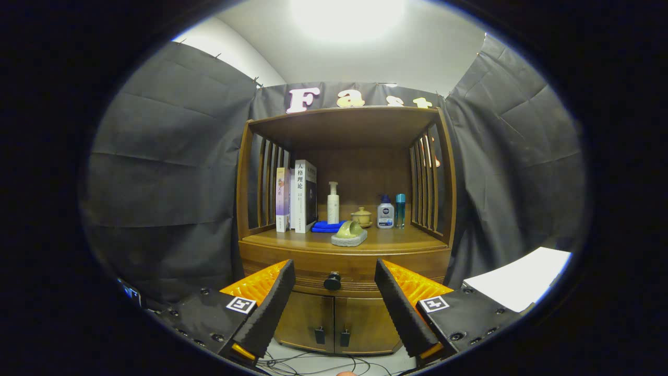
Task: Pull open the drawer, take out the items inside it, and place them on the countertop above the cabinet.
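Drawer (344, 266) sits flush in the cabinet (344, 313) front, closed, its round dark knob (332, 281) centred between the fingers and beyond them. Gripper (334, 300) is spread wide and holds nothing; the knob is well apart from both fingers.

Countertop (396, 240) above the drawer carries: books (297, 196) standing at the left, a blue cloth (326, 226) beside them, a pump bottle (333, 202) behind it, a small lidded pot (361, 215), two more bottles (391, 211) at the right, and a green cup on its side on a stone-like tray (348, 234) near the front edge. Drawer contents hidden, so can't tell if anything is in there.

Closed drawer plus loaded countertop fits two cases: drawer still holding its items, or items already up top and drawer pushed back. Can't settle it from here.

Risks, my judgement:
- Knob is small and round. If the fingers close off-centre, it slips out mid-pull and the gripper jerks back.
- Fisheye bends the view, so the knob's apparent centring may mislead; check as the fingers come near.
- Pulling at an angle could bind the drawer or rock the cabinet; tipped cup near the front edge is the likeliest thing to roll off.
- Free countertop space is mostly front right. Placing anything near the tray or bottles risks knocking them.
- Cables (313, 360) on the floor below the cabinet doors (334, 318): snag hazard if the gripper drops low.
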A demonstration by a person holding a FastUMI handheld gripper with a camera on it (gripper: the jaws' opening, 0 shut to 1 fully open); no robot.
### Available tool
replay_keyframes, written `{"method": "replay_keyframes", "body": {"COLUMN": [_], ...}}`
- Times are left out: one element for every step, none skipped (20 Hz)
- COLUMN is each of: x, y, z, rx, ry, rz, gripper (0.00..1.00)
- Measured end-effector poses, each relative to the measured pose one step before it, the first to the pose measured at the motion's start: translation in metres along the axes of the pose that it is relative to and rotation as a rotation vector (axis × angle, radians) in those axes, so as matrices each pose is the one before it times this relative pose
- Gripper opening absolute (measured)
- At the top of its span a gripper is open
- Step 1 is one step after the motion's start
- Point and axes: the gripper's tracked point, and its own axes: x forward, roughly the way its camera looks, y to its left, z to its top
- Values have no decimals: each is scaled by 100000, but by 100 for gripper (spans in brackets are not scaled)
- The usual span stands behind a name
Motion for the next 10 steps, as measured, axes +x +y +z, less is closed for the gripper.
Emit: {"method": "replay_keyframes", "body": {"x": [-109,-108,-3,80,-29,179,151,135,7,12], "y": [-63,-68,-89,-123,-33,-25,-7,5,-24,40], "z": [43,70,97,56,58,-54,-51,-124,-132,-31], "rx": [444,327,210,301,510,423,382,-121,-136,-102], "ry": [127,-132,-297,-113,-41,139,230,415,437,98], "rz": [-74,-10,-325,-189,-170,-210,-300,-178,-10,-5], "gripper": [98,98,98,98,98,98,98,98,98,98]}}
